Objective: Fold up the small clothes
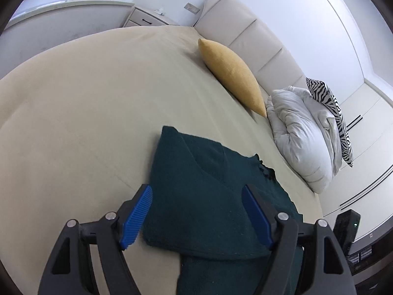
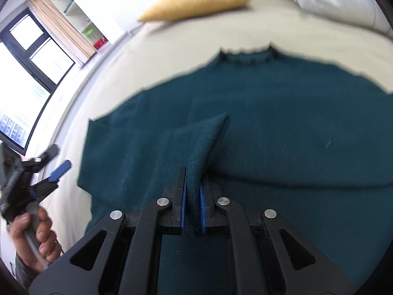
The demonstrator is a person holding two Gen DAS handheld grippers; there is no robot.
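Dark teal sweater (image 2: pixel 270 113) spread flat on the beige bed (image 1: pixel 86 103), neckline (image 2: pixel 245 55) toward the yellow pillow (image 2: pixel 196 0), hem toward the person. Long axis of the spread, in the right wrist view, across the frame, shoulder to shoulder. Right gripper (image 2: pixel 192 196) clamped narrow on a raised ridge of knit, blue pads pressed on both sides of it, ridge peaking straight ahead of the fingers and pointing up the body toward the neck. Left gripper (image 1: pixel 196 211) wide, nothing pinched; cloth visible between the blue pads (image 1: pixel 137 216) but beneath them, apparently untouched. From the right wrist view, left gripper (image 2: pixel 52 169) off the sweater's left edge, over bare bed, hand (image 2: pixel 32 236) round its grip. So the right side nearer and already committed; probably a fold carried across or up along that ridge line, left side free to pin or lift the near left corner. Folded layer (image 1: pixel 186 162) already lying over the body at the left, by the look of the diagonal edge.
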